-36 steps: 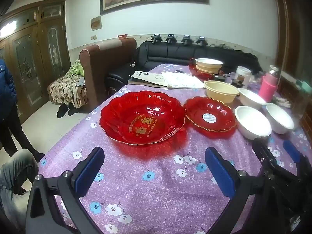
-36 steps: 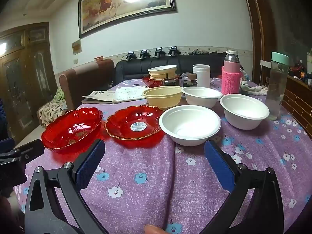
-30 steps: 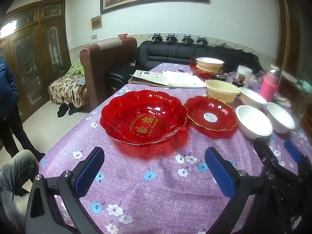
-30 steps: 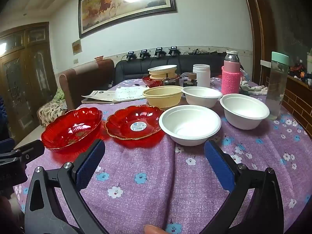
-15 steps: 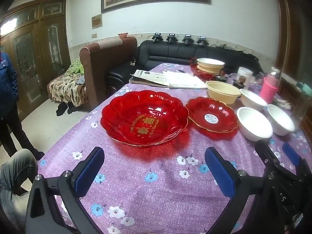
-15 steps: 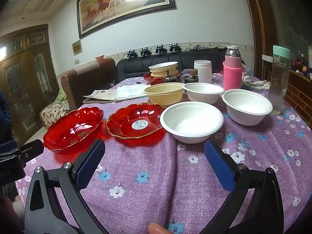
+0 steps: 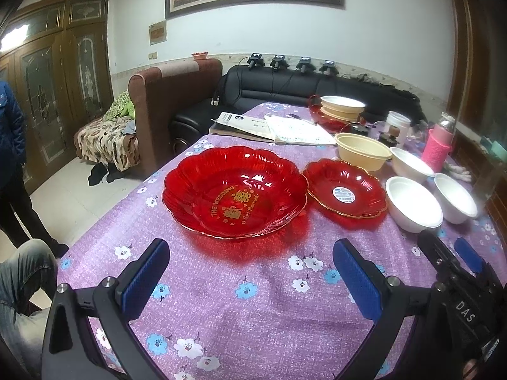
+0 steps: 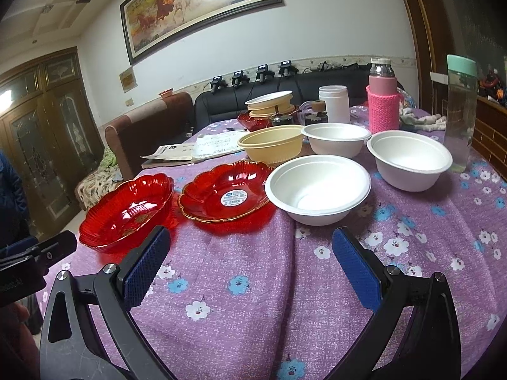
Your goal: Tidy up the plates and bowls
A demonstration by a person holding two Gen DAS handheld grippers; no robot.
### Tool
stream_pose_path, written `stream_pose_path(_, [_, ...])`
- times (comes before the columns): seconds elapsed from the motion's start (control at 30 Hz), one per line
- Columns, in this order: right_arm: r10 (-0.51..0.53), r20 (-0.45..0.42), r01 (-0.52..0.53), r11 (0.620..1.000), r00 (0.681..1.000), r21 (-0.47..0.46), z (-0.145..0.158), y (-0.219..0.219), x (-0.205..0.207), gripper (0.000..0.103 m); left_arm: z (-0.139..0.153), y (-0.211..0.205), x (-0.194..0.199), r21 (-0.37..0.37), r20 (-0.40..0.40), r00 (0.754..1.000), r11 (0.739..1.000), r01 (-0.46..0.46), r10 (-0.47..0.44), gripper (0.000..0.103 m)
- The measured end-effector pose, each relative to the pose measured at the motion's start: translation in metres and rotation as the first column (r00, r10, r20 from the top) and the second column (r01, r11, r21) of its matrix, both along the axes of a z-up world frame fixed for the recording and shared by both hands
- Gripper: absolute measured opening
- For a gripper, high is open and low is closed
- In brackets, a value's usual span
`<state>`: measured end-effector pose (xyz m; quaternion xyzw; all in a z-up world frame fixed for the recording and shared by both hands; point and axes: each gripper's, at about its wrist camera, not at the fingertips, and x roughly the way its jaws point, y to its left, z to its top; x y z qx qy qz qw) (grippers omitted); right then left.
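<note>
On purple flowered cloth [image 7: 253,300], big red plate [image 7: 234,190] sits just ahead of left gripper [image 7: 250,272], small red plate [image 7: 345,193] beside it. Left gripper crept bit closer than second ago; jaws wide apart, empty. Right gripper [image 8: 250,262] tipped some, jaws apart, empty, facing nearest white bowl [image 8: 317,186]. Nothing stacked yet. Far pile of dishes [image 8: 269,101] too small to count.

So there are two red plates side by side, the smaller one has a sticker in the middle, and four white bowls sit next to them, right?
Not quite: there are three white bowls, not four; the fourth bowl is yellow. The right wrist view shows this. The two red plates and the smaller one's sticker are as you say.
</note>
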<state>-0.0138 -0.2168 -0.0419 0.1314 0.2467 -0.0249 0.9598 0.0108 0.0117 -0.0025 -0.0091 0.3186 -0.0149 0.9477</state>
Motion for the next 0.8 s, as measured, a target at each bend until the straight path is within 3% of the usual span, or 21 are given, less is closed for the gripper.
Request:
stream_pose_path(0.3, [-0.007, -0.008, 0.007, 0.995, 1.0, 0.096, -0.005, -0.015, 0.003, 0.103, -0.004, 0.008, 0.003, -0.013, -0.019, 0.999, 1.0, -0.028, 0.028, 0.103])
stream_pose_path(0.8, [0.029, -0.056, -0.024, 0.995, 0.998, 0.094, -0.011, -0.012, 0.01, 0.103, -0.01, 0.015, 0.008, -0.014, -0.042, 0.998, 0.998, -0.054, 0.053, 0.103])
